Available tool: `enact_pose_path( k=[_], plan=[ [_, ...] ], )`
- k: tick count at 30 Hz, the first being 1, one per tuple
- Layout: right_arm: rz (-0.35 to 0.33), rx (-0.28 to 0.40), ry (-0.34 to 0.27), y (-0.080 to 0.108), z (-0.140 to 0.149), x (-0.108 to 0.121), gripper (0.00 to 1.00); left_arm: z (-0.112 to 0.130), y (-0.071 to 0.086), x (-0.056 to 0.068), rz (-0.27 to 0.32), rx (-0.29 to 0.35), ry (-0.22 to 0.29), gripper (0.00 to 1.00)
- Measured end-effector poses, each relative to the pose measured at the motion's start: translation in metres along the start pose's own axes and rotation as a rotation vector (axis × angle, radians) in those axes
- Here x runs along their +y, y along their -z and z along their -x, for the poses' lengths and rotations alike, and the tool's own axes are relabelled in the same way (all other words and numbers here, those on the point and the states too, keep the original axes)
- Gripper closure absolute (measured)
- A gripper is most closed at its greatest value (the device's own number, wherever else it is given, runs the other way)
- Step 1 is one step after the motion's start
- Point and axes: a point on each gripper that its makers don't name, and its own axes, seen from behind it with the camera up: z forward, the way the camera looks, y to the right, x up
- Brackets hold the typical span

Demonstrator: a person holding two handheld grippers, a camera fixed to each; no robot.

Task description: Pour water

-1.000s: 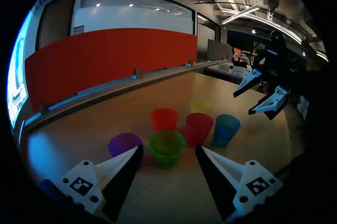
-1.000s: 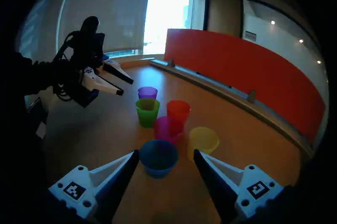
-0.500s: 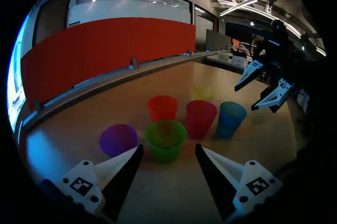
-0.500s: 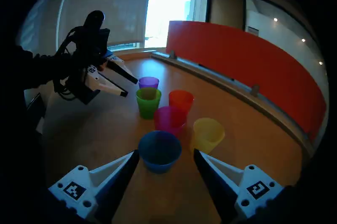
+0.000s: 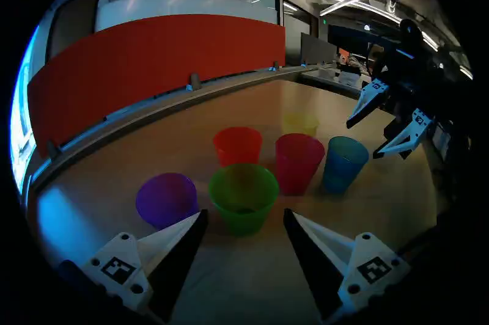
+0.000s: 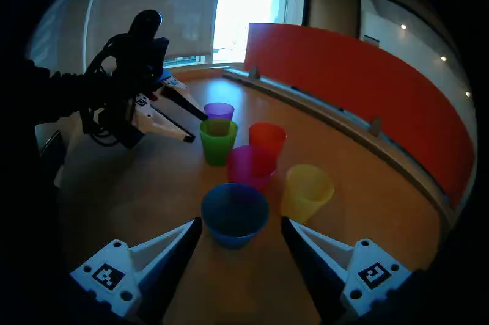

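L gripper (image 5: 244,215): jaws wide open, nothing held. Green cup (image 5: 243,193) stands just ahead, centred btwn the tips, no contact. Purple cup (image 5: 166,198) is just outside the left finger. Orange cup (image 5: 237,143), pink cup (image 5: 298,160), blue cup (image 5: 345,163) & yellow cup (image 5: 299,123) stand farther ahead on the wooden table (image 5: 153,148). R gripper (image 6: 240,221): jaws also wide open, empty, w/ the blue cup just ahead btwn the tips, untouched. Water in cups: can't tell.

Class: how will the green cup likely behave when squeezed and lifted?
The green cup looks like thin translucent plastic, so it is probably light and slightly flexible. It narrows toward the base, so a sideways push may tip it. Its smooth wall might slip.
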Motion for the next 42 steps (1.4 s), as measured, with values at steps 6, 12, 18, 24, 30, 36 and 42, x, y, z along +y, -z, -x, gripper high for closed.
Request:
enact_pose_path(
  k=[6,12,18,24,30,36,42],
  plan=[
    [-0.009,-0.007,-0.002,-0.005,0.002,-0.001,0.00,0.003,-0.008,-0.002,0.003,-0.016,0.004,0.09],
    [-0.009,-0.019,0.004,-0.009,0.004,0.000,0.00,0.000,-0.015,-0.002,0.014,-0.022,-0.005,0.09],
    [-0.014,-0.022,0.001,-0.013,0.002,-0.001,0.00,-0.005,-0.022,-0.001,0.020,-0.023,-0.022,0.09],
    [-0.022,-0.031,0.004,-0.015,0.002,-0.002,0.00,-0.009,-0.029,0.002,0.031,-0.030,-0.028,0.09],
    [-0.034,-0.043,0.017,-0.018,0.003,-0.006,0.00,-0.010,-0.034,0.002,0.037,-0.031,-0.032,0.09],
    [-0.045,-0.050,0.014,-0.024,0.004,-0.008,0.00,-0.011,-0.038,0.003,0.044,-0.034,-0.023,0.09],
    [-0.049,-0.060,0.006,-0.030,0.004,-0.008,0.00,-0.012,-0.042,0.003,0.050,-0.035,-0.022,0.09]
  ],
)
